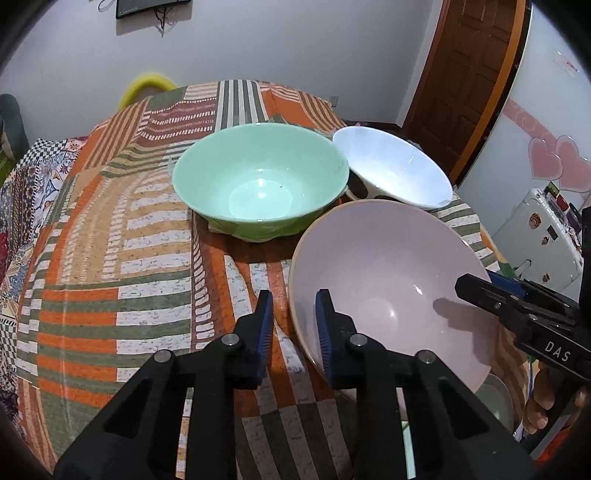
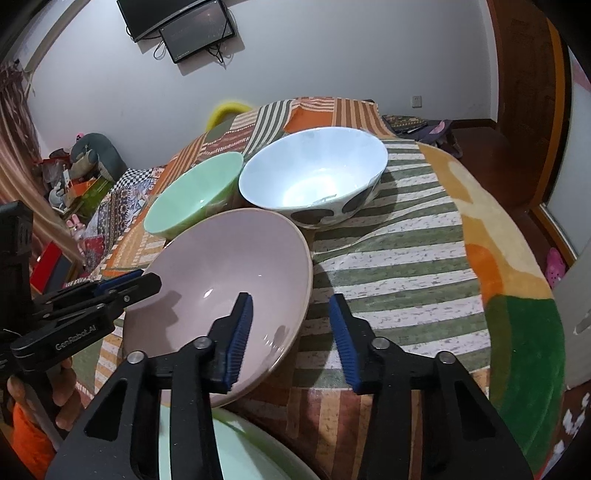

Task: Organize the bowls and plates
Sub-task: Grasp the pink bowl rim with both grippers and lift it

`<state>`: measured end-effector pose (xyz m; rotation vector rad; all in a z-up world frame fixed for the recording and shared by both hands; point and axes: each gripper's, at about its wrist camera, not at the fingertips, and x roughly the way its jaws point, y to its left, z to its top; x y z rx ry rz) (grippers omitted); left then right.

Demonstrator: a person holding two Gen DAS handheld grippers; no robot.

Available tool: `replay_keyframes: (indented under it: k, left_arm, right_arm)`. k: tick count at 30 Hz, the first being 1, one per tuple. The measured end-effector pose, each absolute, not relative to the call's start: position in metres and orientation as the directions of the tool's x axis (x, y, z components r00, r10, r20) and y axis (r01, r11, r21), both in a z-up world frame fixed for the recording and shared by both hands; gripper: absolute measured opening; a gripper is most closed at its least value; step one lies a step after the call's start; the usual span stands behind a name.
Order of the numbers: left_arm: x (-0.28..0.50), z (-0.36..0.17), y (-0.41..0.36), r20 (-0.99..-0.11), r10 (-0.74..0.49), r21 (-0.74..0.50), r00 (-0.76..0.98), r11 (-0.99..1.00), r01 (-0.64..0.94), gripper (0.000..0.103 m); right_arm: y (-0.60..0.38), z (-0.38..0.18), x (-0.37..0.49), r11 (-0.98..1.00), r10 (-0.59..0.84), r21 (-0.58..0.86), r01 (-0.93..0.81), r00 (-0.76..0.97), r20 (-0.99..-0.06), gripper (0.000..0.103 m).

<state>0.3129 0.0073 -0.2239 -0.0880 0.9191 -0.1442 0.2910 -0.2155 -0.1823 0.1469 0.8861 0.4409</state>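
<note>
1. L gripper (image 1: 293, 293) is seen nearest the lens: jaws are held apart w/ a narrow gap. Near-left rim of pink bowl (image 1: 388, 288) is straddled, one finger outside over the cloth, the other inside the bowl. Cloth is still seen between outer pad and rim, so no pinch is made.
2. R gripper (image 2: 290, 296) is spread wider. One finger is set inside the pink bowl, the other outside over the striped cloth (image 2: 406, 258), w/ the right rim between. Neither pad is seen pressing.
3. Pink bowl is placed at the near edge of the table, closest of the three bowls and tilted. Pale green dish (image 2: 229, 443) is partly seen below it; contact can't be told.
4. Green bowl (image 1: 258, 184) is set upright behind the pink one, to the left. White bowl (image 1: 395, 166) w/ dark spots outside is set behind it to the right. The two are just beside each other, approx. touching at the rims.
5. Fingers of a hand (image 1: 543, 398) are seen gripping the R gripper's handle.
6. Background: brown door (image 1: 472, 74), screens on wall (image 2: 184, 26).
</note>
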Motion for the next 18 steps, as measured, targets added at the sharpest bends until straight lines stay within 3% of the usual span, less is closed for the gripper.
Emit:
replay_keyframes:
  k: [2, 4, 6, 18]
  left_arm:
    - [0.3146, -0.2269, 0.0082, -0.789, -0.163, -0.143, 0.592, 0.986, 0.08, 0.021]
    - [0.3154, -0.2284, 0.0067, -0.788, -0.17, -0.151, 0.591, 0.985, 0.082, 0.018]
    - [0.3157, -0.2287, 0.0054, -0.789, -0.181, -0.16, 0.588, 0.983, 0.089, 0.012]
    - [0.3065, -0.2214, -0.001, -0.802, -0.161, -0.145, 0.574, 0.987, 0.075, 0.012]
  right_arm:
    - [-0.2164, -0.1849, 0.294, 0.897, 0.439, 0.315, -0.31, 0.539, -0.719, 0.035]
    - [-0.2155, -0.1872, 0.2954, 0.893, 0.447, 0.323, -0.314, 0.526, -0.724, 0.024]
    - [-0.2146, -0.1888, 0.2968, 0.884, 0.464, 0.34, -0.32, 0.514, -0.722, 0.02]
    - [-0.2115, -0.1812, 0.2899, 0.893, 0.445, 0.322, -0.314, 0.523, -0.727, 0.018]
